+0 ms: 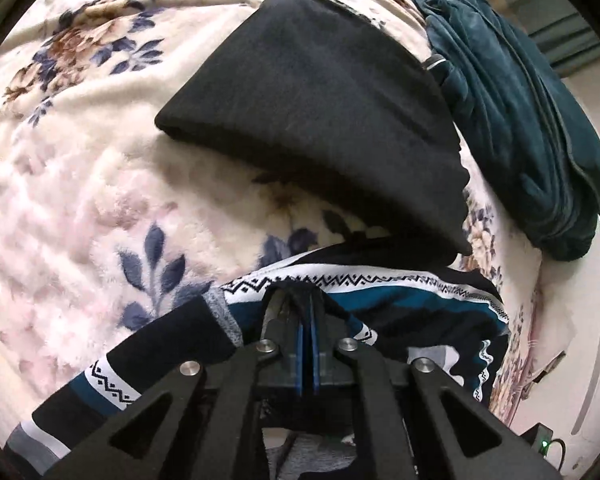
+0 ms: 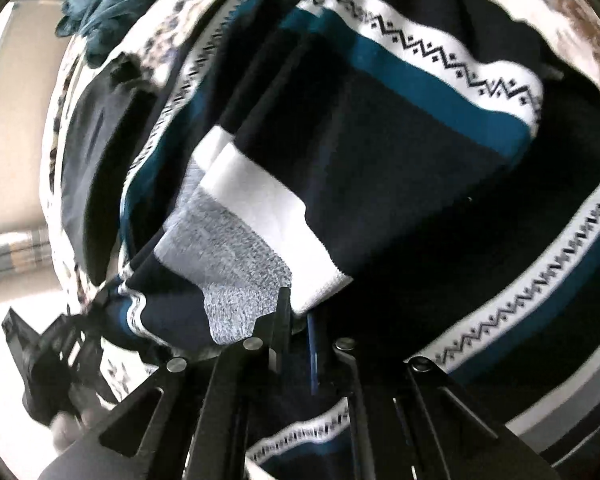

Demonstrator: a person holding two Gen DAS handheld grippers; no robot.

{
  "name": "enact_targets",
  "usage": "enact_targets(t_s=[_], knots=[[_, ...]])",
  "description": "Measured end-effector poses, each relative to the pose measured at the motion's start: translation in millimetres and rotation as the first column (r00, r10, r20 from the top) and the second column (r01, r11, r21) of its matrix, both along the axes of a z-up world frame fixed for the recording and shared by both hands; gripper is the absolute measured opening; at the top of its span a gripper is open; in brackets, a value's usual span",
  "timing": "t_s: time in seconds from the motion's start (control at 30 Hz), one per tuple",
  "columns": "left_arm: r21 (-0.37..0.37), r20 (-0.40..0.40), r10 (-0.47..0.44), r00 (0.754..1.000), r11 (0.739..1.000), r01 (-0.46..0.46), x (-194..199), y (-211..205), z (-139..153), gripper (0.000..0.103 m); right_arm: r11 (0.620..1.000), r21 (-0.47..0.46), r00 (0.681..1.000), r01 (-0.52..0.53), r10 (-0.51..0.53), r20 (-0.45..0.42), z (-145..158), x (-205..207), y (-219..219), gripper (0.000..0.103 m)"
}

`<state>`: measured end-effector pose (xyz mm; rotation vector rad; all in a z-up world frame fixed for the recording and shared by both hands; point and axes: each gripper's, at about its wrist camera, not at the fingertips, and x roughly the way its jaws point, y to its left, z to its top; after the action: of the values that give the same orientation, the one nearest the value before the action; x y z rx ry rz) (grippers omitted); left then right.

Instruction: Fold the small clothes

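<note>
A knitted sweater [image 1: 400,300] in dark navy, teal and white bands with a zigzag pattern lies bunched on the bed. My left gripper [image 1: 300,298] is shut on its patterned edge, with dark fabric pinched between the blue pads. In the right wrist view the sweater [image 2: 380,120] fills the frame, a sleeve with a grey and white cuff [image 2: 236,264] folded across it. My right gripper [image 2: 298,314] is shut on the fabric just below that cuff. The left gripper [image 2: 52,360] shows blurred at the lower left, holding the sweater's far edge.
A cream floral blanket [image 1: 80,200] covers the bed. A folded black garment [image 1: 320,112] lies just beyond the sweater, and a dark teal velvety garment [image 1: 520,120] lies to its right near the bed's edge. A floor and a small device with a green light [image 1: 545,444] lie past that edge.
</note>
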<state>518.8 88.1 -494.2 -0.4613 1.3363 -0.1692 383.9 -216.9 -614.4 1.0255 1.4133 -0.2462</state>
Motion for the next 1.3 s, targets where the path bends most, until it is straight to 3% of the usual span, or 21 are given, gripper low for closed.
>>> enact_targets(t_s=[0.1,0.17,0.23,0.3,0.37,0.47,0.57,0.67,0.73,0.8,0.83,0.87,0.93,1.03,1.1,1.17,1.23,1.27,1.3], knots=[[0.01,-0.067,-0.008,0.998,1.0,0.009,-3.2,6.8,-14.3,0.005,0.995,-0.02,0.995,-0.096,0.095,-0.027,1.5,3.2,4.8,0.007],[-0.009,-0.099,0.0,0.995,1.0,-0.001,-10.2,15.5,-19.8,0.005,0.989,0.024,0.986,-0.146,0.147,-0.079,-12.3,6.4,8.1,0.017],[-0.049,-0.091,0.016,0.996,0.999,-0.02,-20.7,23.2,-15.0,0.011,0.985,0.03,0.979,-0.168,0.171,-0.114,-14.5,7.5,4.3,0.019],[-0.074,-0.066,0.028,0.997,0.997,-0.033,-32.0,29.2,-7.3,0.027,0.983,0.019,0.977,-0.184,0.185,-0.103,-4.9,7.3,-3.3,0.041],[-0.094,-0.04,0.031,0.999,0.995,-0.034,-39.9,30.4,-1.7,0.037,0.983,-0.012,0.981,-0.182,0.181,-0.064,17.3,6.8,-19.3,0.052],[-0.068,-0.027,0.024,0.999,0.997,-0.026,-42.7,24.3,-4.1,0.039,0.976,-0.133,0.985,-0.175,0.174,-0.019,48.3,20.5,-51.6,0.052],[-0.053,-0.039,0.033,0.999,0.998,-0.035,-41.0,16.8,-15.0,0.039,0.947,-0.281,0.987,-0.157,0.163,-0.002,54.5,56.9,-91.6,0.052],[-0.029,-0.031,0.035,0.999,0.999,-0.036,-40.2,8.8,-22.2,0.038,0.907,-0.382,0.984,-0.177,0.158,-0.081,36.4,96.6,-129.8,0.052],[-0.024,-0.021,0.035,0.999,0.999,-0.036,-39.3,3.9,-23.7,0.037,0.894,-0.385,0.971,-0.229,0.179,-0.161,12.6,117.2,-139.5,0.051],[-0.023,-0.013,0.035,0.999,0.999,-0.035,-39.4,2.1,-22.6,0.037,0.893,-0.366,0.958,-0.261,0.191,-0.215,-7.6,126.6,-143.8,0.027],[-0.024,-0.011,0.033,0.999,0.999,-0.033,-39.1,0.2,-22.4,0.037,0.892,-0.368,0.957,-0.264,0.196,-0.213,-10.8,127.4,-144.7,0.025],[-0.024,-0.011,0.032,0.999,0.999,-0.032,-39.3,-0.3,-22.3,0.037,0.879,-0.397,0.959,-0.264,0.194,-0.208,-8.9,127.9,-146.3,0.014],[-0.031,-0.013,0.027,1.0,0.999,-0.028,-39.2,-3.5,-22.4,0.037,0.85,-0.465,0.965,-0.246,0.171,-0.198,-1.2,128.3,-155.3,0.011],[-0.023,-0.014,0.018,1.0,1.0,-0.019,-38.1,-7.2,-22.8,0.038,0.851,-0.486,0.973,-0.2,0.112,-0.204,0.9,128.3,-177.9,0.01],[-0.027,-0.023,0.015,1.0,1.0,-0.016,-38.7,-8.8,-22.4,0.038,0.877,-0.424,0.961,-0.226,0.129,-0.245,-0.3,132.6,-182.3,0.011],[-0.022,-0.013,0.013,1.0,1.0,-0.014,-42.2,-8.3,-16.8,0.039,0.882,-0.407,0.963,-0.237,0.157,-0.22,19.4,138.1,-178.9,0.017],[-0.034,0.0,0.017,1.0,0.999,-0.017,-47.4,-6.4,-9.4,0.039,0.883,-0.392,0.966,-0.258,0.225,-0.128,50.9,138.7,-165.8,0.028],[-0.032,0.01,0.018,1.0,0.999,-0.018,-51.2,-4.2,-4.5,0.039,0.876,-0.378,0.954,-0.299,0.289,-0.084,64.5,142.0,-151.1,0.04],[-0.029,0.019,0.018,1.0,0.999,-0.017,-54.0,-3.2,-1.2,0.039,0.864,-0.356,0.931,-0.355,0.36,-0.056,71.5,146.8,-136.0,0.045]])
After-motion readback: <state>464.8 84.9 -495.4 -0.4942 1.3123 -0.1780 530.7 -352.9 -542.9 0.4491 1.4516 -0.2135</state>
